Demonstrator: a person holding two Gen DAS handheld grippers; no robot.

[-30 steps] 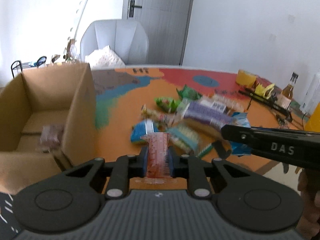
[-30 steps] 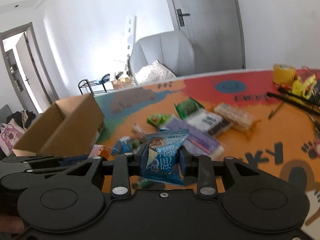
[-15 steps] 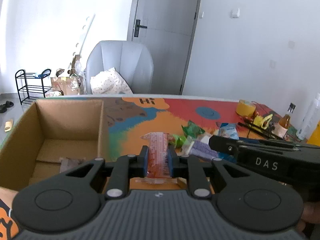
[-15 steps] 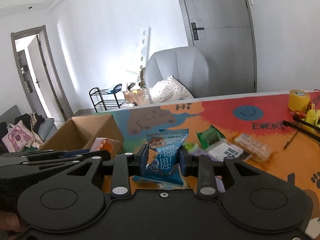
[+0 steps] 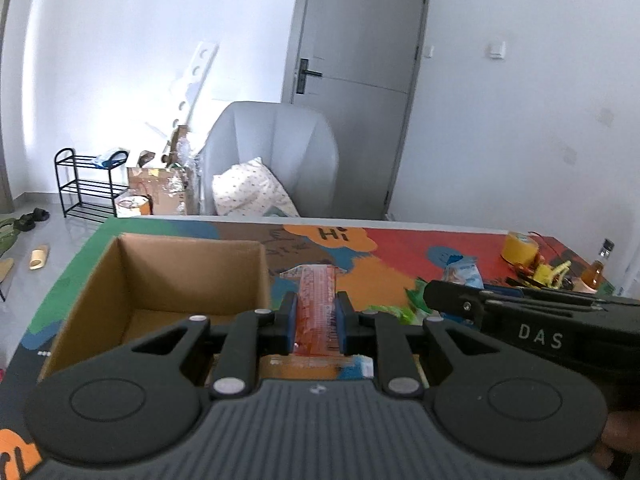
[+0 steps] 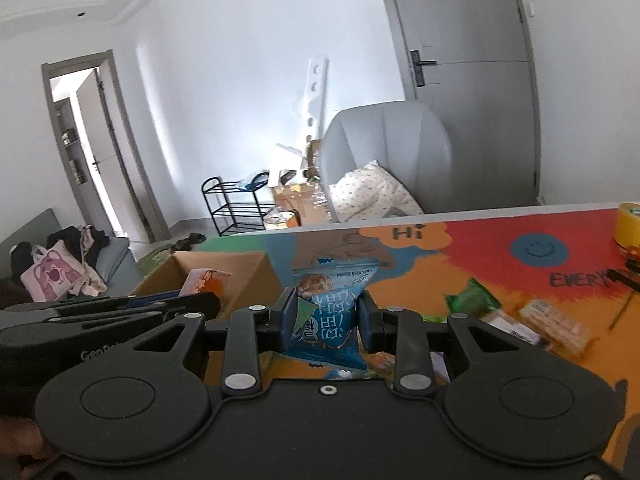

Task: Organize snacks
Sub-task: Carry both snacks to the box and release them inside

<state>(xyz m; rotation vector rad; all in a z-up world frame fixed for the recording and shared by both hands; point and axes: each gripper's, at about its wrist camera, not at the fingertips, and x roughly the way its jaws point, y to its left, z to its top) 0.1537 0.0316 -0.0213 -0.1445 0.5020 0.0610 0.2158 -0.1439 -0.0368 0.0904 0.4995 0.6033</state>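
The open cardboard box [image 5: 180,280] stands on the left part of the counter [image 5: 400,248], flaps up; what shows of its bare brown floor holds nothing, the rest being hidden behind the left gripper [image 5: 316,316]. That gripper's fingers are clamped on a red-orange snack packet [image 5: 318,300], held upright just right of the box's near corner. In the right wrist view the right gripper [image 6: 326,320] has its fingers pressed on a blue snack bag [image 6: 332,312], raised above the counter beside the box. The counter wears a bright printed mat [image 6: 480,248] in orange, red, blue and green. Loose snacks lie on it to the right: a green packet [image 6: 472,300] and a pale wrapped bar [image 6: 556,320]. A yellow tape roll [image 5: 520,246] sits near the far right edge. Beyond stand a grey armchair [image 5: 276,152] with a spotted cushion [image 5: 252,192], a grey door [image 5: 360,80] and a black shoe rack [image 5: 84,188].
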